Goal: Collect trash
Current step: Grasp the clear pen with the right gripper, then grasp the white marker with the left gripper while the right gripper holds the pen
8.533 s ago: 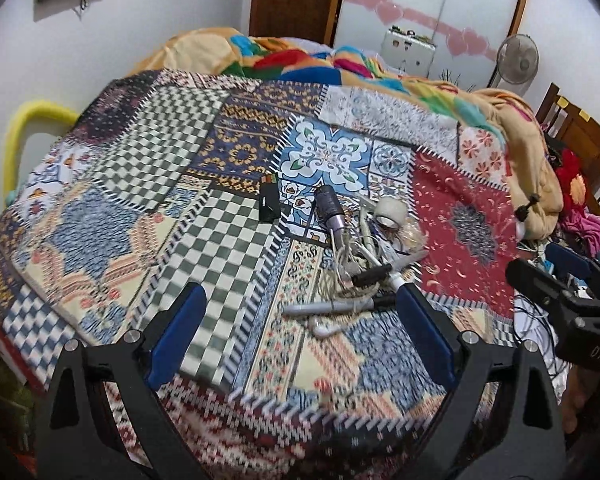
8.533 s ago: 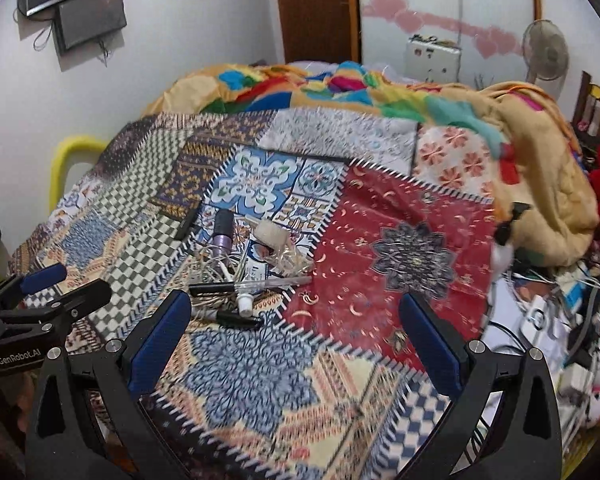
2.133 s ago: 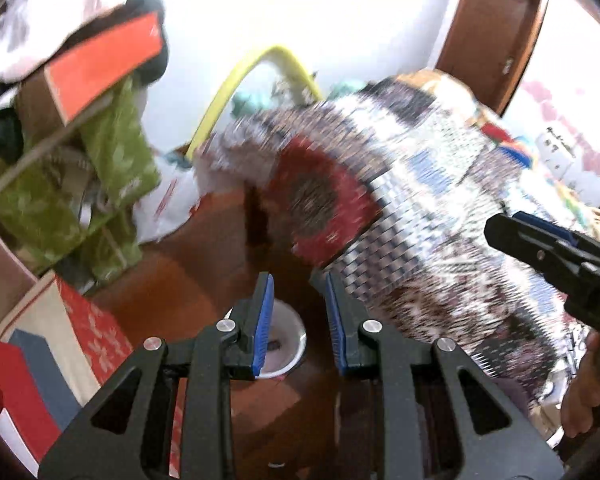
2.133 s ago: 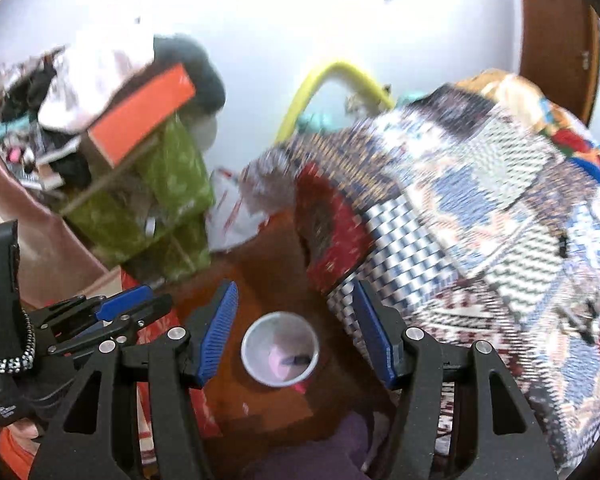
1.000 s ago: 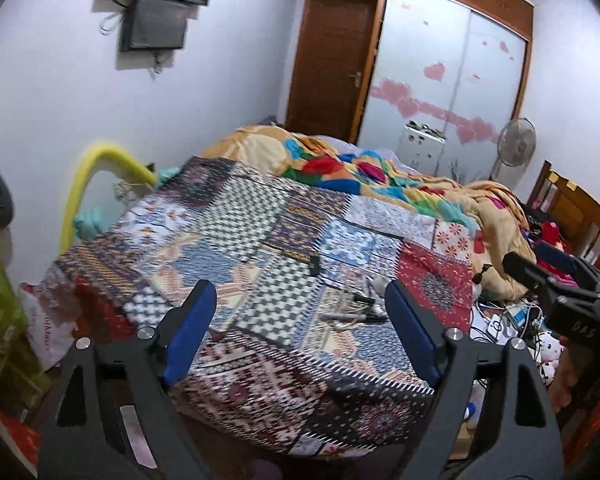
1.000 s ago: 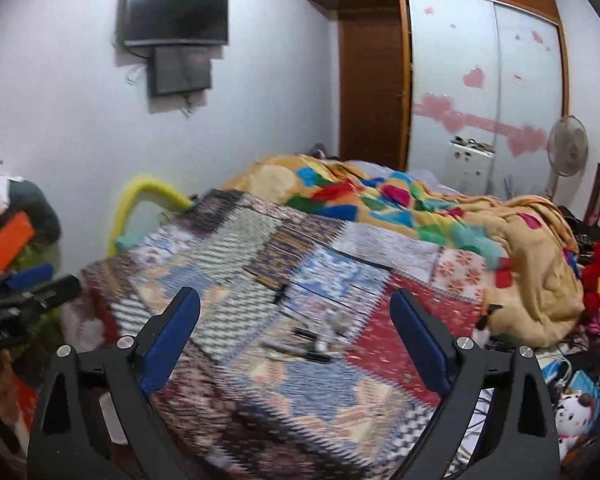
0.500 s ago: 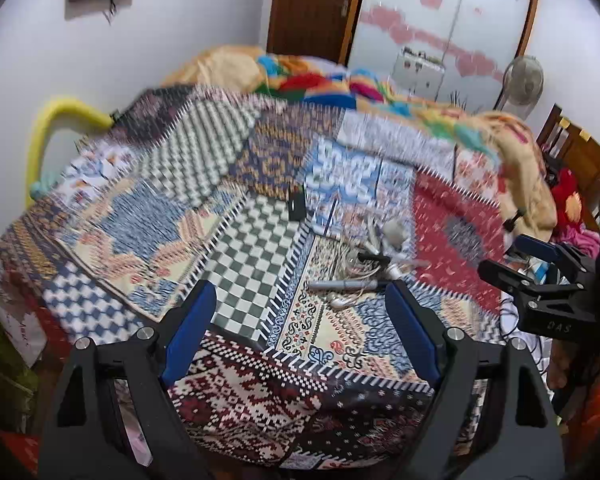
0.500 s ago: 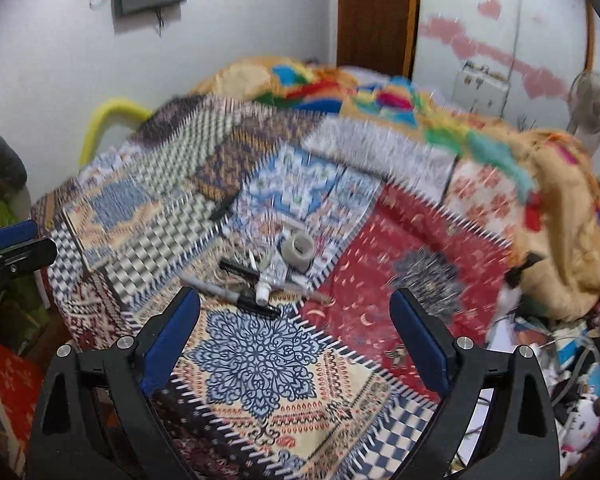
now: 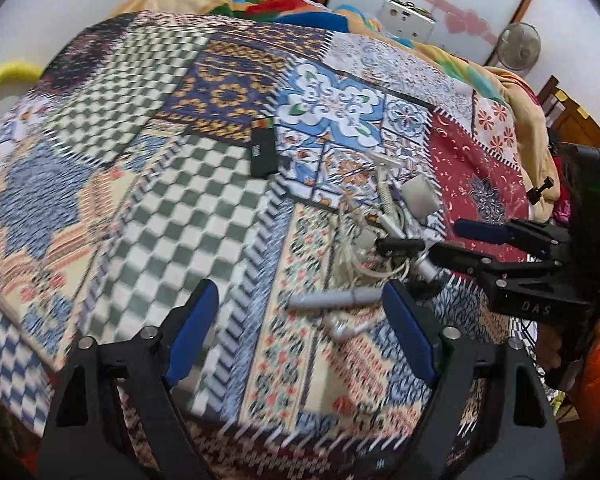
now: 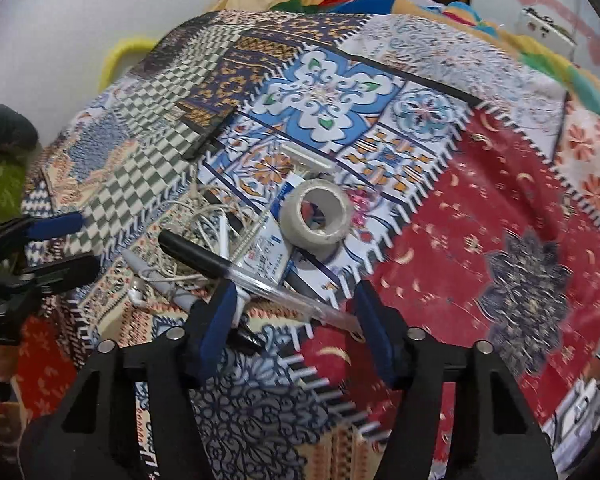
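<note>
Hidden and blurred parts of the litter on the patchwork quilt (image 10: 480,240).

We cannot read the print on the packet (image 10: 268,252) half covered by the tape roll (image 10: 316,216); beside it, the clear pen's (image 10: 260,276) tip runs behind the right gripper (image 10: 296,312), whose jaws are closing.

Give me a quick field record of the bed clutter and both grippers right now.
surface: patchwork bedspread
clutter: tape roll, clear pen with black cap, tangled white cord, grey marker, black lighter
right gripper: jaws closing, clear pen between them, pads not yet pressing
left gripper: jaws closing, wide, nothing gripped, above the grey marker
</note>
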{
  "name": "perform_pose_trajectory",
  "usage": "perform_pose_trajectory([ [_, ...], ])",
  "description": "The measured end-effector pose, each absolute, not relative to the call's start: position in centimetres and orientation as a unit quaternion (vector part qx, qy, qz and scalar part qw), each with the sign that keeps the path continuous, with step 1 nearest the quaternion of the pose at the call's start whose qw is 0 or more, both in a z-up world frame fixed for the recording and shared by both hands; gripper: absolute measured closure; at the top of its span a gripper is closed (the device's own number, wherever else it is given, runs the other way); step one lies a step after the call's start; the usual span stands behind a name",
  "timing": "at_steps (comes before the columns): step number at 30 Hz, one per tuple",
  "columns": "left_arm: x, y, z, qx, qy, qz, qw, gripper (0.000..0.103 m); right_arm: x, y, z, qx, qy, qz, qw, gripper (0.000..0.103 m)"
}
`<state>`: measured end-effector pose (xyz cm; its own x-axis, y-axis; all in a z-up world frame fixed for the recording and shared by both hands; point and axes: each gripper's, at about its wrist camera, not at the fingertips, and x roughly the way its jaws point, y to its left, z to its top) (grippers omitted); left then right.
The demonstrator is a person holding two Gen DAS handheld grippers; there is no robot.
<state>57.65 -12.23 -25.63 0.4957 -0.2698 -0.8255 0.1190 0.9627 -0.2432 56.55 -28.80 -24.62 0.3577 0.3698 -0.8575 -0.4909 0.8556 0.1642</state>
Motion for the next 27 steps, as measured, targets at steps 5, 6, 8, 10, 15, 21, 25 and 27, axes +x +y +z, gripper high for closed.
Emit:
perform_pose_trajectory([
  [5,58.9,-13.6,-26.5,-0.067,0.49,-0.154,0.855,0.044,56.4,-29.1,-24.6,-0.037,0.514,0.298,0.803,0.069],
  [6,59.1,-13.9,-26.7,-0.063,0.493,-0.16,0.853,0.047,56.4,-29.1,-24.6,-0.039,0.515,0.301,0.802,0.069],
  [8,59.1,-14.4,-27.0,-0.054,0.499,-0.167,0.849,0.058,56.0,-28.8,-25.1,-0.052,0.522,0.31,0.793,0.069],
  [10,58.8,-14.7,-27.2,-0.043,0.499,-0.169,0.849,0.062,55.5,-28.8,-25.1,-0.064,0.519,0.304,0.796,0.079],
  [15,57.3,-15.1,-27.4,-0.021,0.504,-0.175,0.846,0.07,53.6,-29.2,-25.1,-0.087,0.516,0.268,0.809,0.095],
  [21,54.9,-15.2,-27.1,-0.016,0.513,-0.177,0.84,0.081,51.2,-31.1,-24.7,-0.054,0.509,0.24,0.825,0.095],
  [25,53.2,-15.4,-27.0,-0.017,0.528,-0.172,0.832,0.081,50.1,-32.4,-24.5,-0.029,0.514,0.218,0.829,0.095],
  [27,52.5,-15.8,-27.0,-0.02,0.537,-0.174,0.825,0.081,49.6,-32.9,-24.6,-0.027,0.519,0.204,0.829,0.095],
])
